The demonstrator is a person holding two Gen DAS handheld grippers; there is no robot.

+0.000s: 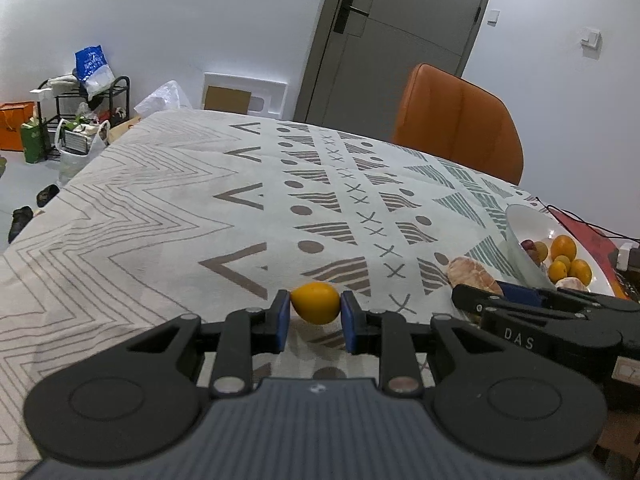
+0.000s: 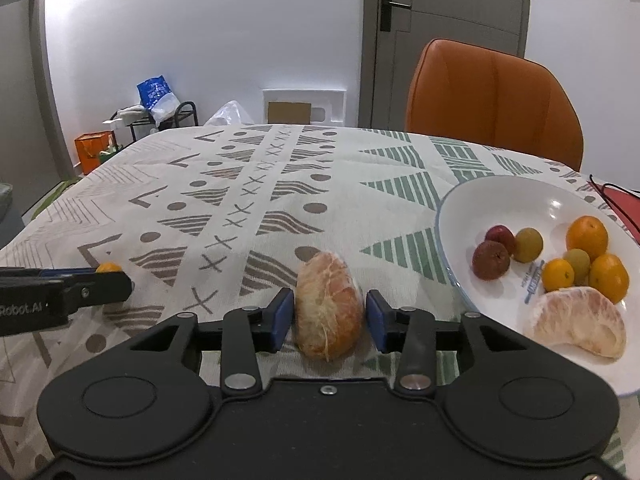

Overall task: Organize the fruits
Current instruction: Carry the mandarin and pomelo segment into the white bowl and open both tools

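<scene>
- Left gripper (image 1: 315, 317): blue pads clamped on a small yellow-orange fruit (image 1: 315, 302) just above the patterned cloth (image 1: 168, 216), toward the table's near edge.
- Right gripper (image 2: 330, 322): jaws on either side of a peeled pomelo piece (image 2: 329, 305) lying on the cloth; left pad touching it, a thin gap at the right pad.
- White bowl (image 2: 500, 192) near the table's right edge, just right of that piece: small oranges (image 2: 587, 236), red and green fruits, another peeled segment (image 2: 578, 326).
- Blue print on the bowl's bottom, too small to read.
- "DAS" is printed on the right gripper in the left view; "Robot.AI" on the left gripper in the right view.
- Orange chair (image 2: 494, 100) at the far edge.
</scene>
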